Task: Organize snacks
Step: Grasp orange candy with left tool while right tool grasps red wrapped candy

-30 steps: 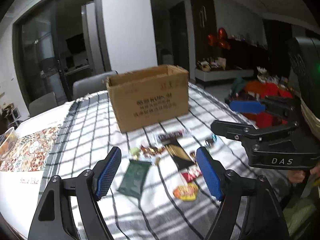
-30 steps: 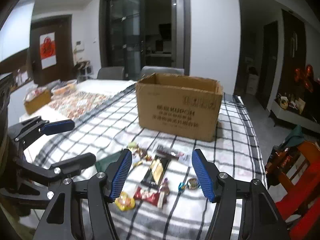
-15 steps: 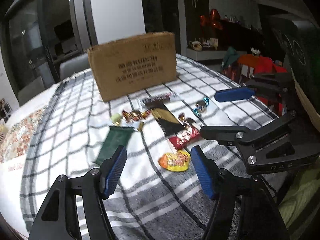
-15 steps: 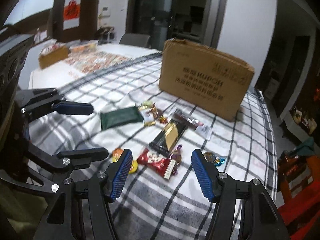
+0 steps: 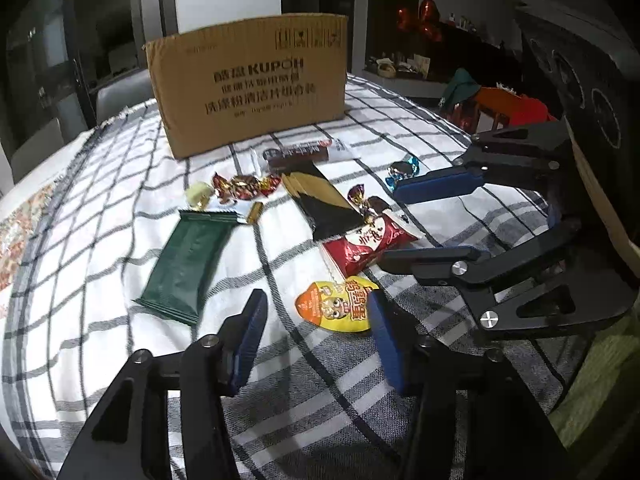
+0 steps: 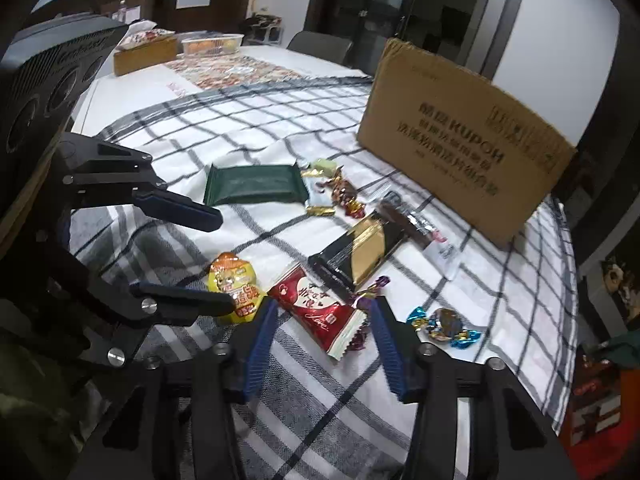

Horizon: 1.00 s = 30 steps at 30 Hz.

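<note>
While both tools are held low over the near edge of the bench [image 5: 100, 288], which is covered by a checked cloth, the left hand-held gripper [image 5: 316, 334] is seen with its blue pads spread and nothing between them; it is poised just short of the yellow-and-orange snack packet [image 5: 336, 306]. The right hand-held gripper [image 6: 324, 344] is likewise spread and empty, its pads set to either side of the near end of the red heart-printed packet [image 6: 316, 312], though contact cannot be told. Between these two packets and the cardboard box [image 5: 248, 84], which stands upright toward the far edge of the bench, the other snacks are scattered flat on the cloth. A dark green wrapper [image 5: 190, 266] is laid toward the left side, with a pale green sweet [image 5: 199, 194] and a cluster of red-and-gold wrapped sweets [image 5: 244, 188] just beyond it. A black-and-gold bar [image 5: 320, 204] is placed near the middle, its near end touching the red packet, and a purple-wrapped sweet [image 5: 360, 196] lies beside it. A long brown bar in clear wrap [image 5: 300, 152] is found just in front of the box, and a blue foil sweet [image 6: 442, 326] rests apart toward the right side.
</note>
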### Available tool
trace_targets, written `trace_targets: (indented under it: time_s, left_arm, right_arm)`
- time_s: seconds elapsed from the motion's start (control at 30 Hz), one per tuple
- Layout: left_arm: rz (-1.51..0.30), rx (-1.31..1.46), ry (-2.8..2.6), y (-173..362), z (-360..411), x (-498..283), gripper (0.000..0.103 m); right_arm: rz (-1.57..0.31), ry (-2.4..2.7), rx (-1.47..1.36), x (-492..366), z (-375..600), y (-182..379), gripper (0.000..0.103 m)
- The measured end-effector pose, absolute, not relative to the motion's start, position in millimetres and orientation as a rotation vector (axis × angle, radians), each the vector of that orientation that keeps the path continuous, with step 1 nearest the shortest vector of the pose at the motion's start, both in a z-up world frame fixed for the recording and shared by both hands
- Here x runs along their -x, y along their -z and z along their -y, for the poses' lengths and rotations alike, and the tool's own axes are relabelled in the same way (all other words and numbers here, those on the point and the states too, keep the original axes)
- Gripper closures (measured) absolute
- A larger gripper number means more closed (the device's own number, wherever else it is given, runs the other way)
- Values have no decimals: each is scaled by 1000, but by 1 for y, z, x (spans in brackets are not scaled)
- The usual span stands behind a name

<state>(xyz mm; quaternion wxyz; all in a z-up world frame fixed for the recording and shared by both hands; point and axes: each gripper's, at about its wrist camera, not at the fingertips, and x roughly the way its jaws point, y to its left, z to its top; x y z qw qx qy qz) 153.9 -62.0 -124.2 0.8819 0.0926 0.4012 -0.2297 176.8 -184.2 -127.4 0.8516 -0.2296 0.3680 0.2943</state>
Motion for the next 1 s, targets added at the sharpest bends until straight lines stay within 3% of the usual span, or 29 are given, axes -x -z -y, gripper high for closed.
trace_targets:
  time_s: [0.9,1.0]
  left_arm:
    - [-840,-114,492,122,59,-161,82]
    - [-841,-96,490,122,57,-161,83]
  right_arm:
    - [-785,-746,592,-194,167,140,60]
    - [-801,-762,605,-196,164,141,65]
